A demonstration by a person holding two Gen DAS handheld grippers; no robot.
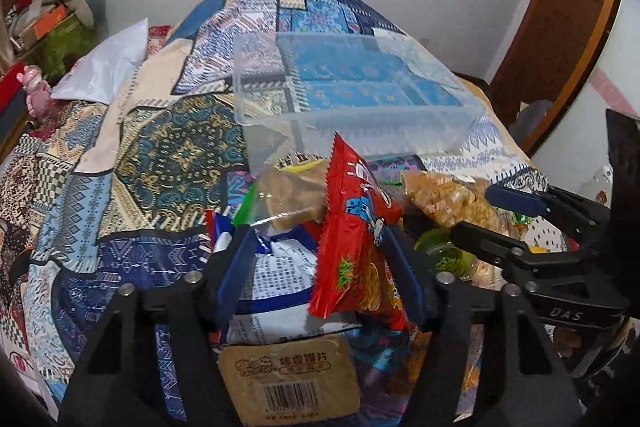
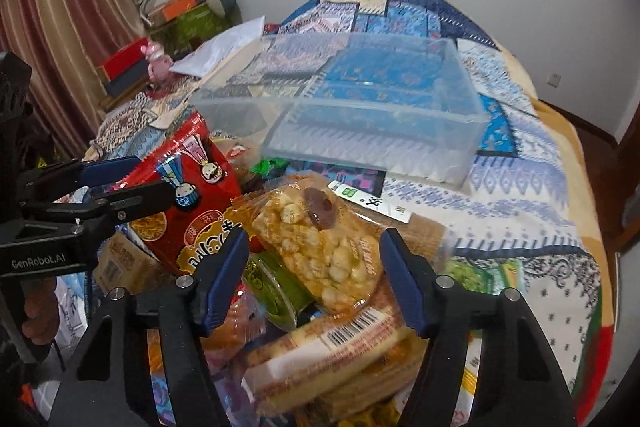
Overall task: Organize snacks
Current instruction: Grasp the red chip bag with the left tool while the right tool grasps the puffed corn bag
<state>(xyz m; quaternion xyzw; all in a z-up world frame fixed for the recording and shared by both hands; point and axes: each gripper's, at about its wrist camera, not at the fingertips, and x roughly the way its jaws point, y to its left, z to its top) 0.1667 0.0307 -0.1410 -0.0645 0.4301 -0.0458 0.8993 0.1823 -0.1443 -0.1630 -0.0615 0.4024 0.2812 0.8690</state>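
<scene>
Here both claws are down in the snack pile on the bed (image 2: 540, 163). The left claw (image 1: 320, 267) stands half wide with the red packet (image 1: 356, 239) upright between its pads, one pad at its edge; a firm grip cannot be told. The right claw (image 2: 316, 267) is likewise half wide around the puffed-snack bag (image 2: 320, 239), with gaps showing at both pads. The clear bin (image 2: 360, 115) sits empty just beyond both claws. Each claw should close squarely on its own bag only, clear of the green cup (image 2: 276, 291) beneath, then lift straight before carrying forward over the bin's near wall.
</scene>
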